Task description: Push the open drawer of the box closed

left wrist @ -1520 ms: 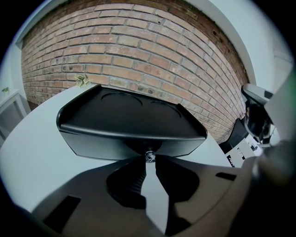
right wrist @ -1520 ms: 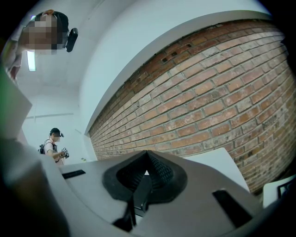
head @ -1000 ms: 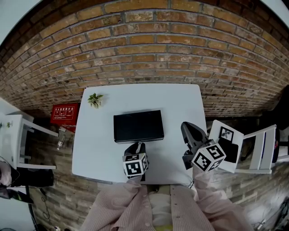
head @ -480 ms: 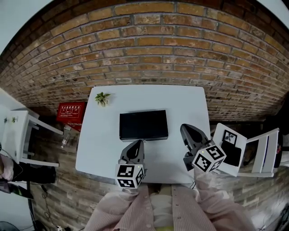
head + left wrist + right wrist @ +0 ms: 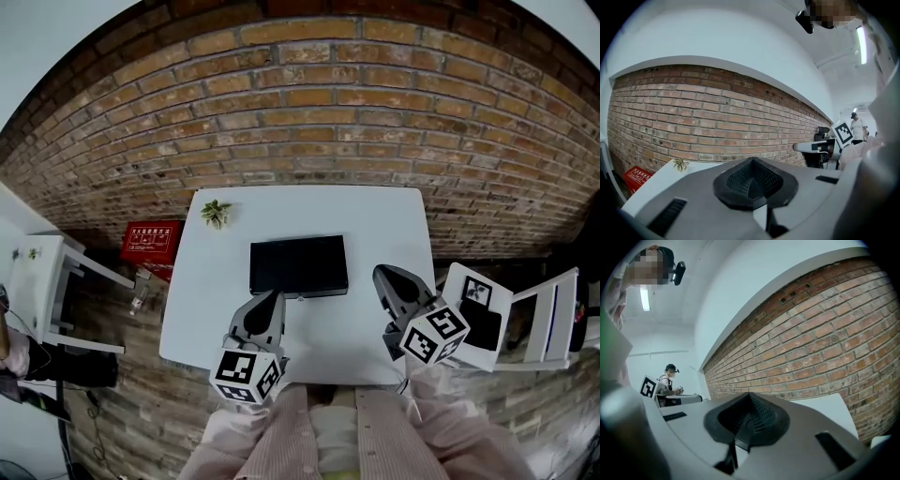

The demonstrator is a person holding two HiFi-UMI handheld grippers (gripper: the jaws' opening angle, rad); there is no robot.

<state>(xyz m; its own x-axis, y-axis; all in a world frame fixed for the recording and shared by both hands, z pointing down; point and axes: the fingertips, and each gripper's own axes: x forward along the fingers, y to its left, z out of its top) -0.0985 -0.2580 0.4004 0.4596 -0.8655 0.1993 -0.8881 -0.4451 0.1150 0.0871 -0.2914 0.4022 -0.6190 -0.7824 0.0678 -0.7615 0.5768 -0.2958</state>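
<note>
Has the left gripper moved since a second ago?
Yes. The left gripper has drawn back from the black box toward the table's near edge, and leftward.

Black box (image 5: 298, 266); white table (image 5: 384, 234); red crate (image 5: 153, 246)

The box (image 5: 298, 266) is sitting mid-table (image 5: 380, 225), and a small plant (image 5: 217, 213) is standing at the far left corner, well apart from it. The brick wall (image 5: 309, 112) is running behind the table's far edge. The left gripper (image 5: 272, 298) is hanging over the near side, just before the box's left part. The right gripper (image 5: 381, 273) is hovering to the box's right. A crate (image 5: 152, 246) is lying on the floor left of the table, against the wall.
</note>
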